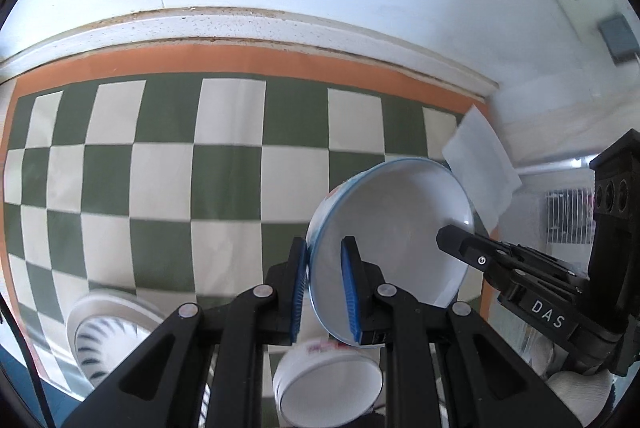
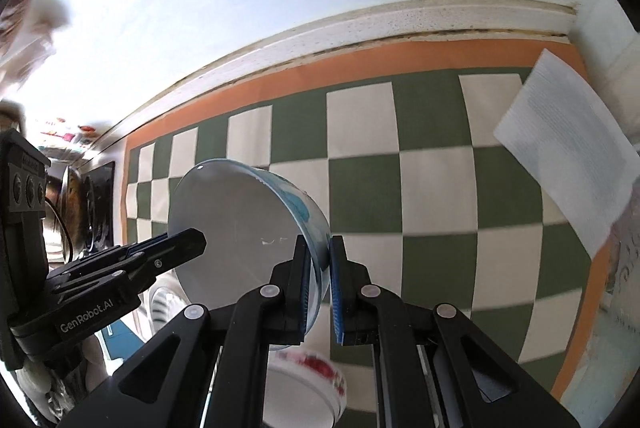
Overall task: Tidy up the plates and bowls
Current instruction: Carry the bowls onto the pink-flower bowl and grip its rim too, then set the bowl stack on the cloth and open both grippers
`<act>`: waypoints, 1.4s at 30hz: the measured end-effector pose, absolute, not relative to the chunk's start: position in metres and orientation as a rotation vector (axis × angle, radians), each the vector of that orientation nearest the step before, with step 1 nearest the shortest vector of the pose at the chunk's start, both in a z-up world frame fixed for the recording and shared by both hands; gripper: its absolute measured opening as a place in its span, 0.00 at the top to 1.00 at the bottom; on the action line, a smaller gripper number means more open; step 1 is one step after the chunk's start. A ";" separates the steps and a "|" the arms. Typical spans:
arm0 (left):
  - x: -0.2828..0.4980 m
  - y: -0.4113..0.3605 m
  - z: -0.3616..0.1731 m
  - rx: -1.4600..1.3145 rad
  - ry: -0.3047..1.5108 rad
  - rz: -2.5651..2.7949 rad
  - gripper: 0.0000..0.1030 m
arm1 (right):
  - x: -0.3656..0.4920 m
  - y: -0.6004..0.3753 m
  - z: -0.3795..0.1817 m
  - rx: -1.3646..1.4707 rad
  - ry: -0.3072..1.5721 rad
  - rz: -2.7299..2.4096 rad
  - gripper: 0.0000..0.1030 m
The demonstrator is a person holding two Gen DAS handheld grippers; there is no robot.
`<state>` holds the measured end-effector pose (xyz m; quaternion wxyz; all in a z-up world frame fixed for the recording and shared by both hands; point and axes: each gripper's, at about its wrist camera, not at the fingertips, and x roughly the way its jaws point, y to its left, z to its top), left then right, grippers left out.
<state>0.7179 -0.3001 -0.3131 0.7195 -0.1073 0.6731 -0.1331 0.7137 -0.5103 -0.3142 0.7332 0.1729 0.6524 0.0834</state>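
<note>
A white bowl with a blue rim and blue pattern (image 1: 396, 228) is held tilted in the air over the checkered cloth. My left gripper (image 1: 324, 292) is shut on its rim on one side. My right gripper (image 2: 318, 284) is shut on the opposite rim of the same bowl (image 2: 240, 228). Each gripper shows in the other's view, the right one (image 1: 452, 242) at the right, the left one (image 2: 192, 238) at the left. Below the held bowl stands a white bowl with red print (image 1: 328, 380), also in the right wrist view (image 2: 300, 384).
A green and white checkered cloth (image 1: 224, 179) with an orange border covers the counter up to a white wall. A white dish with dark stripes (image 1: 104, 336) sits at the lower left. A white folded cloth (image 2: 568, 155) hangs at the right.
</note>
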 end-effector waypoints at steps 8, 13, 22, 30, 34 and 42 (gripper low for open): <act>0.659 -0.295 -0.298 -0.237 1.480 -0.341 0.85 | 0.644 -0.509 -0.287 0.402 1.407 0.188 0.90; 0.624 -0.292 -0.306 -0.222 1.508 -0.349 0.85 | 0.601 -0.505 -0.292 0.413 1.421 0.192 0.90; 0.582 -0.288 -0.330 -0.207 1.571 -0.342 0.85 | 0.547 -0.499 -0.325 0.450 1.482 0.195 0.90; 0.570 -0.287 -0.348 -0.181 1.606 -0.319 0.85 | 0.531 -0.494 -0.348 0.451 1.527 0.192 0.90; 0.572 -0.291 -0.353 -0.157 1.611 -0.311 0.85 | 0.535 -0.493 -0.350 0.451 1.531 0.186 0.90; 0.570 -0.296 -0.361 -0.115 1.616 -0.297 0.85 | 0.542 -0.488 -0.353 0.392 1.544 0.147 0.90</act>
